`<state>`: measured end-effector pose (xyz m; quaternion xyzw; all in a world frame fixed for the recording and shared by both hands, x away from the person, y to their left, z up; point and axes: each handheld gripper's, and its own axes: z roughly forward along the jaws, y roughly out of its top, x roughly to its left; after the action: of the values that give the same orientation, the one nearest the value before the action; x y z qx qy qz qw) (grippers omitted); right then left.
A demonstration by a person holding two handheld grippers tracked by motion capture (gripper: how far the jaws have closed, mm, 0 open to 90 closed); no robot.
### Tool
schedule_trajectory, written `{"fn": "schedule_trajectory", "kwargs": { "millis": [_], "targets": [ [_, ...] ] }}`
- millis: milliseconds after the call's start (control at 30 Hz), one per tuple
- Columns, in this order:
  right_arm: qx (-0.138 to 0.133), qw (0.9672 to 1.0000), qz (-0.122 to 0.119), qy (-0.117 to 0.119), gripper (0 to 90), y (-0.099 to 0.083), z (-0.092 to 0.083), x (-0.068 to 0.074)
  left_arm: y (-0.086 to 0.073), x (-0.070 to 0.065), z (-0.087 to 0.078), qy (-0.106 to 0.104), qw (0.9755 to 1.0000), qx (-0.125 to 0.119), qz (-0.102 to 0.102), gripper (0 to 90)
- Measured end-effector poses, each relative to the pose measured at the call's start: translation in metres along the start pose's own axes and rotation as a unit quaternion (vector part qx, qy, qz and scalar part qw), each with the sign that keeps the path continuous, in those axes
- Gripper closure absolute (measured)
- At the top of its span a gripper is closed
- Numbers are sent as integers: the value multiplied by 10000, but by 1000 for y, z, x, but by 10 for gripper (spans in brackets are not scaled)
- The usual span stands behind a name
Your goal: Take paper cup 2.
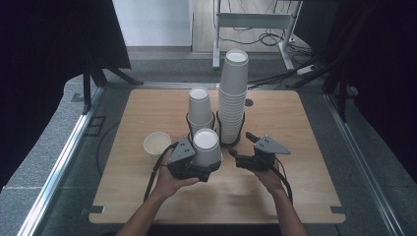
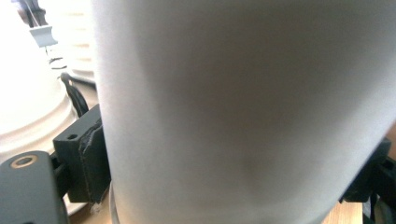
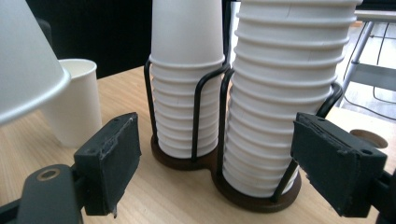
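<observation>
- High view: my left gripper (image 1: 204, 169) clamps a cup (image 1: 206, 146) near the table's (image 1: 305, 196) middle; my right gripper (image 1: 241, 147) is empty.
- Left gripper view: the cup (image 2: 243, 112) sits between my jaws.
- Right gripper view: jaws apart, nothing between, facing the stacks (image 3: 285, 93).

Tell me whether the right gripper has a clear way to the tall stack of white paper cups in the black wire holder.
Probably yes. The right gripper is open and empty, and the tall stack of white paper cups stands straight ahead of its fingers with bare table between.
</observation>
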<state>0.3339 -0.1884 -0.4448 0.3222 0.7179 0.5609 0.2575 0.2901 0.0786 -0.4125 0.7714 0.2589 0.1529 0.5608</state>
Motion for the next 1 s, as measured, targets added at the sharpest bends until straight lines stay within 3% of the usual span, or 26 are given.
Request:
{"fn": "schedule_trajectory", "kwargs": {
  "millis": [233, 633, 1000],
  "targets": [
    [30, 10000, 57, 28, 168, -11, -3, 2, -21, 0, 6, 18, 9996, 265, -72, 119],
    [209, 9997, 100, -12, 169, -26, -8, 2, -44, 1, 14, 113, 9980, 615, -87, 118],
    [118, 9998, 155, 23, 171, -27, -18, 5, -51, 1, 14, 220, 9967, 784, -24, 118]
  ]
}}
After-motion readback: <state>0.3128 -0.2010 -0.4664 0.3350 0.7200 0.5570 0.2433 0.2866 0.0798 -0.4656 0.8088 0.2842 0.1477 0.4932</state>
